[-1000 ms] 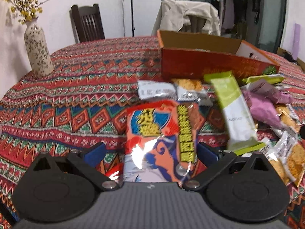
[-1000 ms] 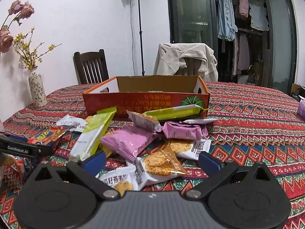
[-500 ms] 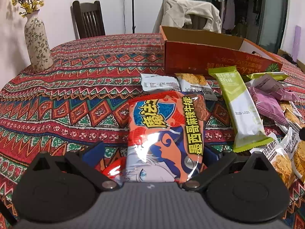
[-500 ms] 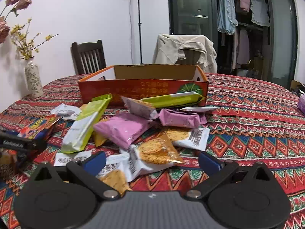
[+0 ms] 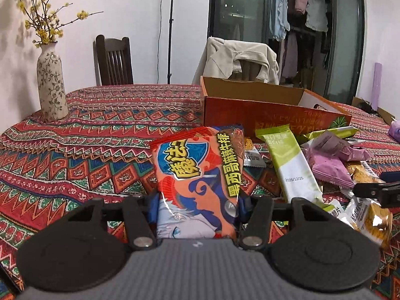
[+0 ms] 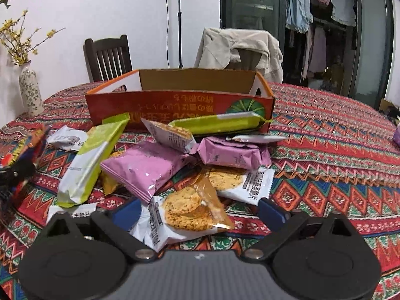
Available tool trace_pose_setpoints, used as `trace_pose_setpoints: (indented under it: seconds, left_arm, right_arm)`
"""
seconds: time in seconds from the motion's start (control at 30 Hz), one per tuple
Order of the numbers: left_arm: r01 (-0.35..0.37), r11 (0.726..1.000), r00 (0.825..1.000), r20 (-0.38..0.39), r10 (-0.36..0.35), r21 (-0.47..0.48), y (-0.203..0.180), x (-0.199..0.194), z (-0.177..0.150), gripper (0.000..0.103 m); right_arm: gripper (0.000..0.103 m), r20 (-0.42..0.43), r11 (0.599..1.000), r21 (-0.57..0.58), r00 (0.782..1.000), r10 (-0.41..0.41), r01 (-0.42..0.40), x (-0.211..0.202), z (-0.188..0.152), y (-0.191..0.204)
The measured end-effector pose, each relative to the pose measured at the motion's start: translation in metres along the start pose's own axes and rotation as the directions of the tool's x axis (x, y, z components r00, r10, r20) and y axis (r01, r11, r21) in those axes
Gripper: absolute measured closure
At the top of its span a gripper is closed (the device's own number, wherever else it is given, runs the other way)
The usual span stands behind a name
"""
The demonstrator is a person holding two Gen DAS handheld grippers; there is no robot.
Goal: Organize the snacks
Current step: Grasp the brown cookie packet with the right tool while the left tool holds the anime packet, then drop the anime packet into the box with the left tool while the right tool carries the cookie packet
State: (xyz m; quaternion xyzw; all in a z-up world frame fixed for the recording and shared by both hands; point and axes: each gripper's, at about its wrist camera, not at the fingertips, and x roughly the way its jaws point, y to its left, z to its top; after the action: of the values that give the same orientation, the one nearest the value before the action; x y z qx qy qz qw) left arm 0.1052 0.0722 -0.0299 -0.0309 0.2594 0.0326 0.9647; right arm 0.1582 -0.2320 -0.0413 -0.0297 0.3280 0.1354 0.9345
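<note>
My left gripper (image 5: 197, 205) is shut on an orange snack bag with a cartoon face (image 5: 200, 175) and holds it upright above the table, in front of the open orange cardboard box (image 5: 270, 115). My right gripper (image 6: 200, 212) is open, its blue fingers either side of a cookie packet (image 6: 192, 212) at the near edge of the snack pile. The pile holds pink packets (image 6: 147, 165), green-and-white bars (image 6: 85, 165) and more cookie packets (image 6: 240, 182). The box (image 6: 180, 105) stands behind the pile. The held orange bag shows at the left edge of the right wrist view (image 6: 22, 147).
A patterned red tablecloth (image 5: 87, 145) covers the round table. A flowered vase (image 5: 50, 87) stands at the far left. A dark wooden chair (image 5: 112, 62) and a chair draped with a beige jacket (image 5: 240, 60) stand behind the table.
My left gripper has closed on the orange bag and lifted it, tilting up toward the box. My right gripper has moved forward and down to straddle the cookie packet.
</note>
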Motion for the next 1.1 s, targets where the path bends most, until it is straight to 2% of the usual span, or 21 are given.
trace_pose_setpoints:
  seconds: [0.13,0.17,0.2,0.27,0.43,0.5,0.77,1.1]
  left_arm:
    - [0.023,0.999,1.0,-0.001,-0.023,-0.022,0.004,0.001,0.0,0.047]
    - [0.027,0.999,1.0,-0.005,-0.027,-0.031,0.005,0.001,0.0,0.047]
    - [0.03,0.999,0.999,-0.009,-0.031,-0.038,0.007,0.002,-0.001,0.047]
    - [0.033,0.998,0.999,-0.014,-0.034,-0.052,0.008,0.003,-0.001,0.047]
    - [0.036,0.998,0.999,-0.004,-0.036,-0.055,0.009,0.0,-0.003,0.047]
    - [0.033,0.998,0.999,0.0,-0.033,-0.054,0.009,0.0,-0.003,0.047]
    - [0.013,0.999,1.0,0.023,-0.012,-0.038,0.004,-0.007,-0.001,0.047]
    - [0.044,0.999,0.996,0.083,-0.045,0.013,-0.013,-0.023,0.031,0.047]
  right_arm:
    - [0.022,-0.023,0.999,0.029,0.999,0.043,-0.042,0.009,-0.001,-0.003]
    - [0.027,-0.02,0.999,0.024,0.999,0.039,-0.039,0.009,-0.002,-0.002]
    - [0.039,-0.015,0.999,0.019,0.999,0.041,-0.04,0.008,-0.002,-0.001]
    - [0.048,0.005,0.998,0.026,0.999,0.052,-0.053,0.003,-0.003,-0.001]
    - [0.054,0.058,0.998,0.033,0.997,0.043,-0.045,-0.009,-0.004,-0.002]
    - [0.066,0.082,0.998,0.034,0.996,0.043,-0.046,-0.015,-0.004,-0.002]
    - [0.067,0.164,0.998,0.047,0.986,0.029,-0.037,-0.041,0.001,-0.013]
    - [0.067,0.228,1.0,0.01,0.973,0.019,-0.022,-0.055,0.02,-0.013]
